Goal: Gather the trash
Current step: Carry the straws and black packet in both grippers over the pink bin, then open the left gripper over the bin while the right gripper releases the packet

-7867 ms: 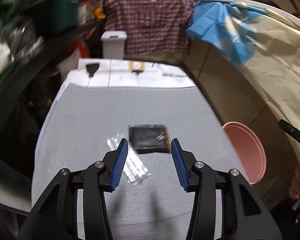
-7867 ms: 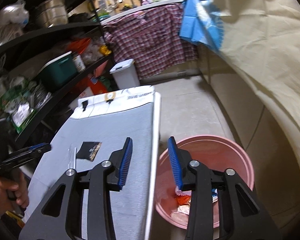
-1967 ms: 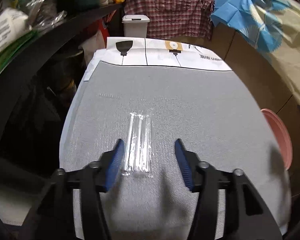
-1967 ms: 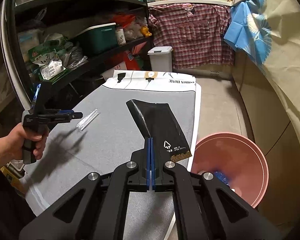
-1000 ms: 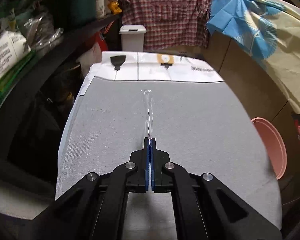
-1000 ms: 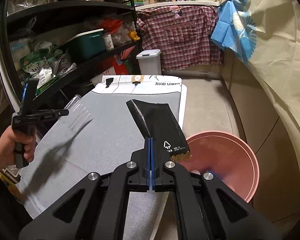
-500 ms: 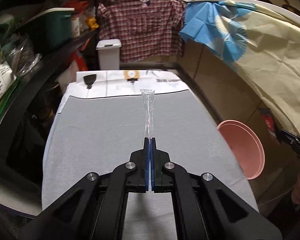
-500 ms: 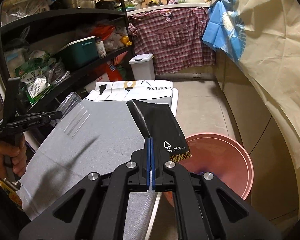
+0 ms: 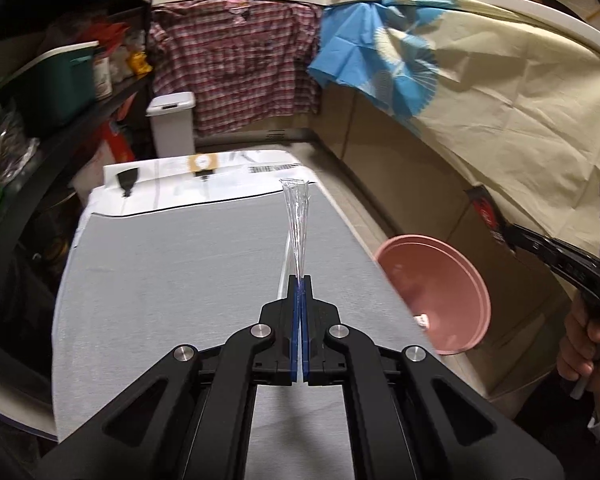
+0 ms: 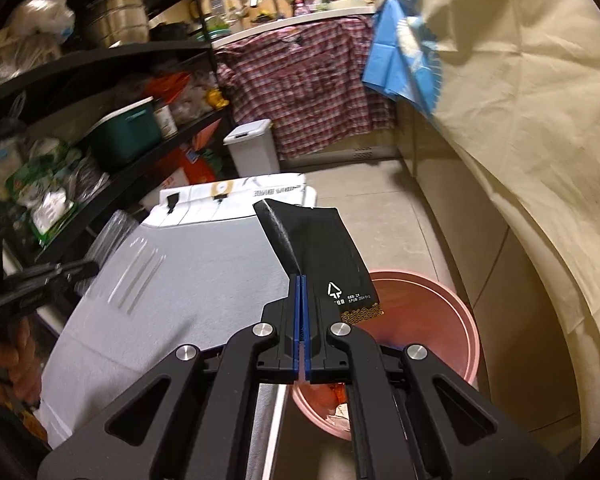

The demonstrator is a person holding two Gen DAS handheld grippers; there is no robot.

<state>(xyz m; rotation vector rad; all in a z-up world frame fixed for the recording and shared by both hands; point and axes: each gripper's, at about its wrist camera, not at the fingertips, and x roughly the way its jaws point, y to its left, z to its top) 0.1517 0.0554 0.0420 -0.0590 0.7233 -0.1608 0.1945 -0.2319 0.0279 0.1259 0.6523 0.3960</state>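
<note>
Left gripper point(image 9: 300, 280): jaws pressed together, pinching the near end of a clear wrapper point(image 9: 297, 224).
Clear wrapper: sticking straight out ahead of the jaws, hanging above the grey table point(image 9: 172, 280).
Right gripper point(image 10: 300, 280): jaws pressed together, pinching a black packet point(image 10: 320, 248).
Black packet: fanning up and to the right of the jaws.
Pink bin point(image 10: 440, 320): sitting on the floor just beyond and below the right jaws, holding scraps.
Table: lying left of the right jaws.
</note>
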